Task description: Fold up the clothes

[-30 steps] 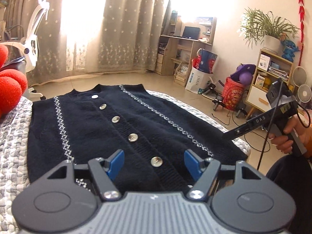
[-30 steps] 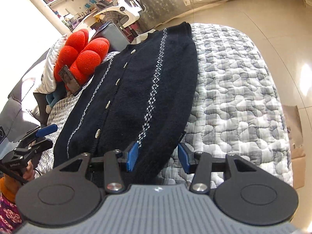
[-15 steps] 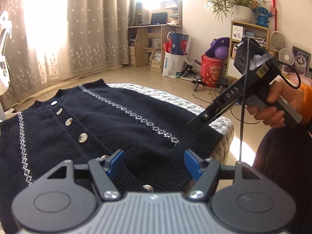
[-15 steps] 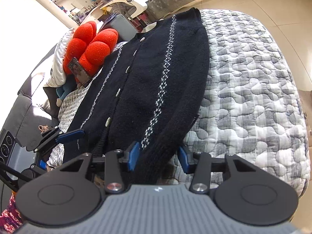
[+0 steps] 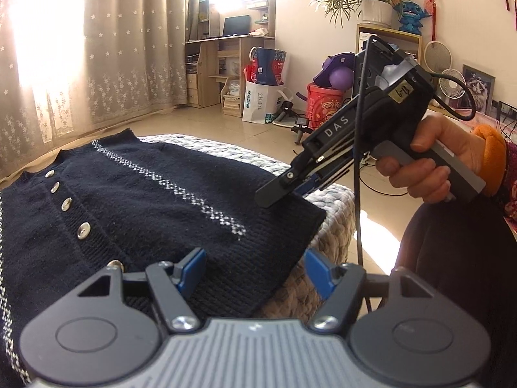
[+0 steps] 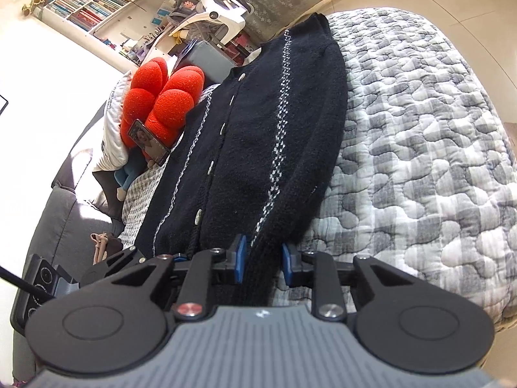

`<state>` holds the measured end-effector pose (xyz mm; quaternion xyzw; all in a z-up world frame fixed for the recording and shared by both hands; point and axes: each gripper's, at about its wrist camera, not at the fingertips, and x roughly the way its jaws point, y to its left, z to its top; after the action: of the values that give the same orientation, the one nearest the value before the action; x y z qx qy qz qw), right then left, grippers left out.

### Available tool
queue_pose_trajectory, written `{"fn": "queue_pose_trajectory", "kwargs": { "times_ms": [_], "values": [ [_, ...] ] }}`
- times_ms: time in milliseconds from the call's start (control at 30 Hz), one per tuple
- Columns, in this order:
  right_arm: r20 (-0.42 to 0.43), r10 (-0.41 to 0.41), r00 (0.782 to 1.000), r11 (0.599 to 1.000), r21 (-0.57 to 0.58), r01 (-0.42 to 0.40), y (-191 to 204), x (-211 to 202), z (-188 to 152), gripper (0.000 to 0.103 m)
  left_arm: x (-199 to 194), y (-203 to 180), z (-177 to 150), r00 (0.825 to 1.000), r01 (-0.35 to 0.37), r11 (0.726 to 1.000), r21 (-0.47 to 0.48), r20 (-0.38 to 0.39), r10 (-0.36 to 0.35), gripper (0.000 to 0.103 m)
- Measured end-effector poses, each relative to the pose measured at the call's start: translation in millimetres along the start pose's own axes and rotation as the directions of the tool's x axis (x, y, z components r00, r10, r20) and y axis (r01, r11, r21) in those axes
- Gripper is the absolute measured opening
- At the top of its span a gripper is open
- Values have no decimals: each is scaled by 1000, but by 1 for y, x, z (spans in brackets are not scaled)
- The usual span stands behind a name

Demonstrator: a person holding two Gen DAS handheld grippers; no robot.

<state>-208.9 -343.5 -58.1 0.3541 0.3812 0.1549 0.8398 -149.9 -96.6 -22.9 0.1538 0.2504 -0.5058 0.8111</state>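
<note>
A dark navy knitted cardigan (image 5: 155,200) with silver buttons and white pattern stripes lies flat on a grey quilted bed; it also shows in the right wrist view (image 6: 274,135). My left gripper (image 5: 253,273) is open, its jaws wide apart over the cardigan's hem. My right gripper (image 6: 262,260) has its jaws narrowed around the hem corner of the cardigan, the fabric between the blue pads (image 6: 239,258). In the left wrist view the right gripper (image 5: 284,187) sits at the cardigan's near right corner.
The grey quilted bed cover (image 6: 420,129) extends right of the cardigan. Red round cushions (image 6: 161,97) and a phone (image 6: 148,142) lie at the far left. A desk (image 5: 229,64), bags, a plant shelf (image 5: 387,51) and floor (image 5: 226,129) lie beyond the bed.
My left gripper has swung right toward the cardigan's hem corner. My right gripper has moved onto that corner and its jaws have narrowed around the hem.
</note>
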Motion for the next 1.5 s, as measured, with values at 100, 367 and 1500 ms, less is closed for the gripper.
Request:
{"fn": "queue_pose_trajectory", "kwargs": {
  "times_ms": [100,367,1500],
  "values": [
    [9,14,1000,1000,-10,-13,4,1,0,23,2,-1,0,1000,6,1000,-7,6,-6,69],
    [41,42,998,997,-60,-39,21,7,4,17,4,2,5,999,1,999,-51,45,1,68],
    [-66,114,991,988,-101,-121,50,59,35,16,7,48,7,999,30,928,-371,52,-12,35]
  ]
}}
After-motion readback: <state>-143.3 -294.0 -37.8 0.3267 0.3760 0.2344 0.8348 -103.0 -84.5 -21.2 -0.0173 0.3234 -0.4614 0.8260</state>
